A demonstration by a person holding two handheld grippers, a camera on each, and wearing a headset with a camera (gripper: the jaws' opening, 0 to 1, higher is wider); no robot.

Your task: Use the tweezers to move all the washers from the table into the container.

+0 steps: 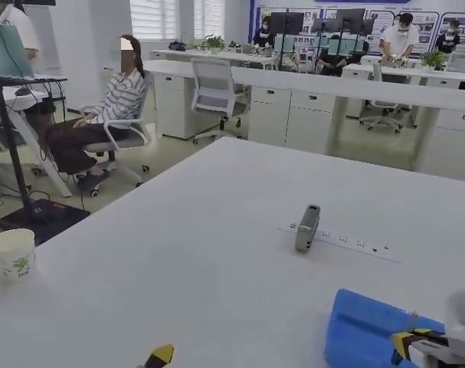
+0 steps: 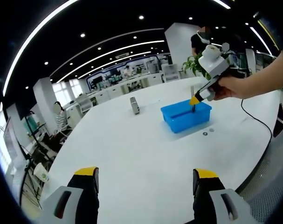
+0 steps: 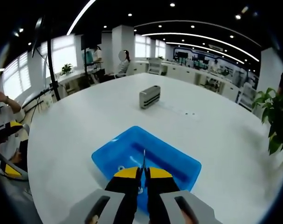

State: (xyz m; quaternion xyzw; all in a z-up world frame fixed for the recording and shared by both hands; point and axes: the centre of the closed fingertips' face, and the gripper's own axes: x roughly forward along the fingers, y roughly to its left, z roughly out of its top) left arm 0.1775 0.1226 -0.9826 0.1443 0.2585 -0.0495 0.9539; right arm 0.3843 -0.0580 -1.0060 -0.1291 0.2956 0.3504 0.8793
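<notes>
My right gripper is shut on thin metal tweezers, whose tips point down into the blue container. A small washer lies inside it. In the left gripper view the right gripper hangs over the container, held by a hand, and two washers lie on the white table just in front of the container. My left gripper is open and holds nothing, low over the table and well short of the container. In the head view the container is at the bottom right.
A silver box-shaped device lies on a flush power strip mid-table. A paper cup stands at the table's left edge. A person sits on a chair beyond the table; a potted plant is at the right.
</notes>
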